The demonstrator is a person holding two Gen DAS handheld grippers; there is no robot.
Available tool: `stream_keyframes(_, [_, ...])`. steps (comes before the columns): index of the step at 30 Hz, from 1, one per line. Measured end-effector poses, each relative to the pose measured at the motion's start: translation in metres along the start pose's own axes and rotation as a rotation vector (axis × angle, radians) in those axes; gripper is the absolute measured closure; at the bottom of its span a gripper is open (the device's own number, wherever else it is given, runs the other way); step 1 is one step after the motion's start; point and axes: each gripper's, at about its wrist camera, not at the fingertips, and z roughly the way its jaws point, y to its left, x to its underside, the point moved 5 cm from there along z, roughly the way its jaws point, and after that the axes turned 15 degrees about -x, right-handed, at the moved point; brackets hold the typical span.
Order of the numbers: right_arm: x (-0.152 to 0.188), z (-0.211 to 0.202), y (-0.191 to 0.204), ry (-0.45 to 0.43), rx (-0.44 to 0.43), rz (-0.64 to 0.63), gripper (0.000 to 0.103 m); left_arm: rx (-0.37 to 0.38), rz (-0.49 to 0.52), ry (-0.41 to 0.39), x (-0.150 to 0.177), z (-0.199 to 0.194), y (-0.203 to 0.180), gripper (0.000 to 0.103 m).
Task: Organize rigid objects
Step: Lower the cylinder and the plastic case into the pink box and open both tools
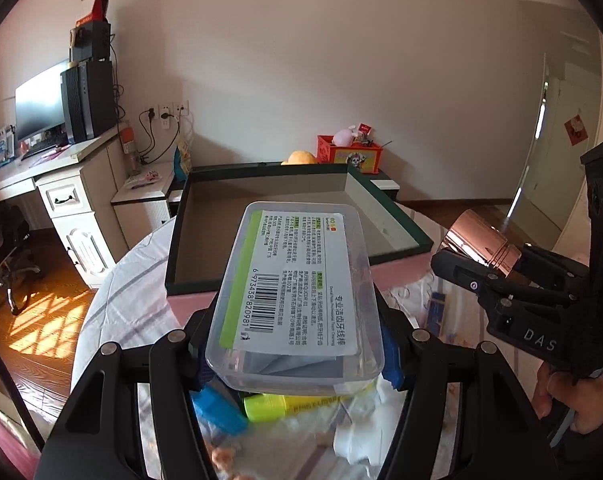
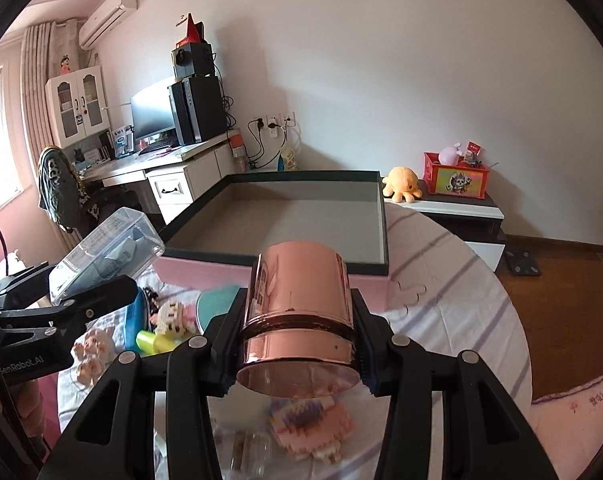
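My left gripper [image 1: 297,344] is shut on a clear plastic box [image 1: 297,296] with a barcode label, held up above the bed in front of an open dark-rimmed pink box [image 1: 197,216]. The clear box also shows at the left of the right wrist view [image 2: 101,248]. My right gripper [image 2: 297,344] is shut on a shiny rose-gold cylinder [image 2: 299,304], held in the air before the same open box [image 2: 383,240]. In the left wrist view the cylinder [image 1: 481,242] and right gripper [image 1: 489,272] are at the right. The open box looks empty.
Small items lie on the bed below: a yellow-green tube [image 1: 265,406], a blue piece [image 1: 217,412], small figurines [image 2: 93,352], a block model [image 2: 313,424]. A desk with monitor [image 2: 153,112] stands left; a side table with a red box [image 2: 455,176] and an orange plush [image 2: 401,184] stands behind.
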Motion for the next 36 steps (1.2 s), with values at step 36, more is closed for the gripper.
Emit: stream_keyframes(36, [-0.046, -0.014, 0.02, -0.066, 0.085, 0.0, 0.019, -0.239, -0.073, -0.168, -0.013, -0.069, 0.037, 0.0])
